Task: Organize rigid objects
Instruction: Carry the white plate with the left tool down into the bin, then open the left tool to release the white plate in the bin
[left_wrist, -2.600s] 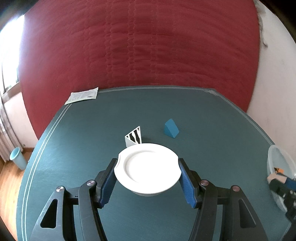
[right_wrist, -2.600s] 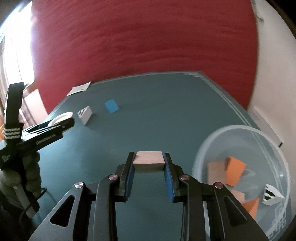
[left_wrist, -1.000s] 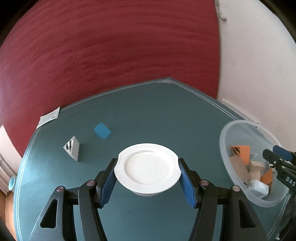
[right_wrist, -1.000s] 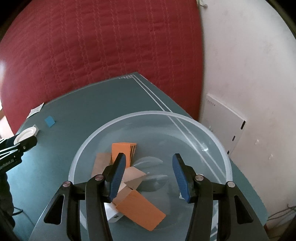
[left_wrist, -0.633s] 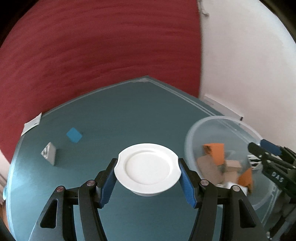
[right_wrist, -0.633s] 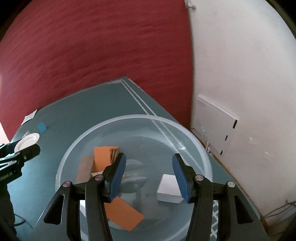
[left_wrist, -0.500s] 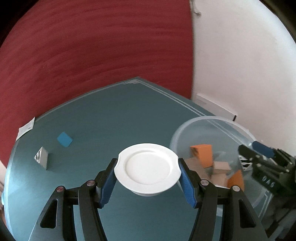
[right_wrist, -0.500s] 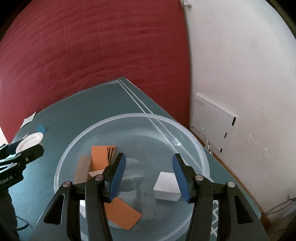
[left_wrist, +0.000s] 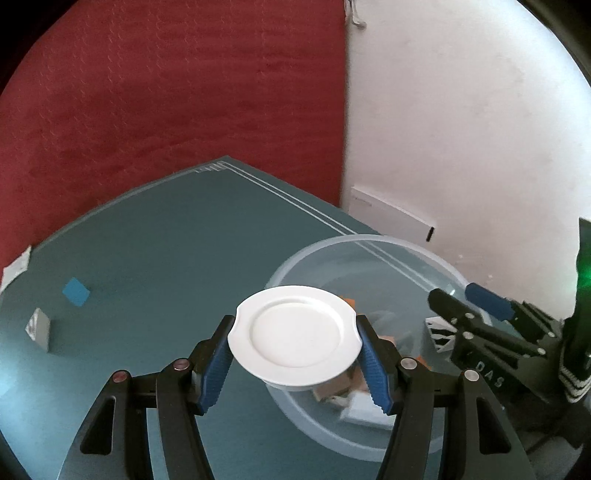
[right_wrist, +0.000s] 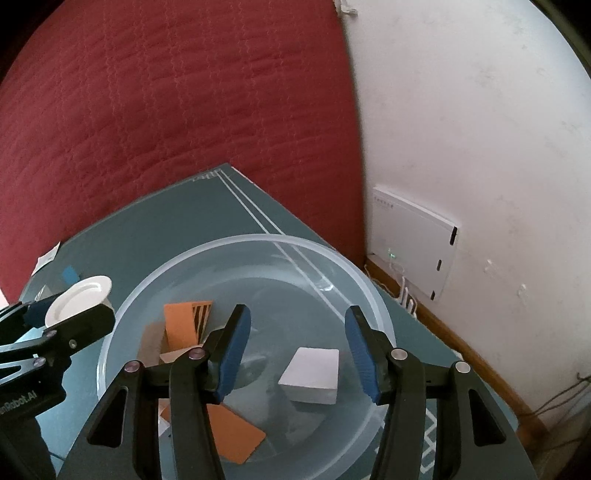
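A white plate (left_wrist: 294, 334) is clamped level between the blue pads of the left gripper (left_wrist: 295, 354), held above the near rim of the clear bowl (left_wrist: 369, 242) by the tabletop's (left_wrist: 166, 258) right edge. The right gripper (right_wrist: 295, 350) is held over the bowl, its fingers apart and empty. Orange, tan and white blocks (right_wrist: 312, 374) lie inside. A blue block (left_wrist: 75, 291) and a striped block (left_wrist: 38, 328) are seen near the left edge.

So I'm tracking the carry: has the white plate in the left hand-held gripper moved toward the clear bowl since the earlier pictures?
Yes. The white plate now overlaps the clear bowl's near rim; earlier the bowl sat far right.
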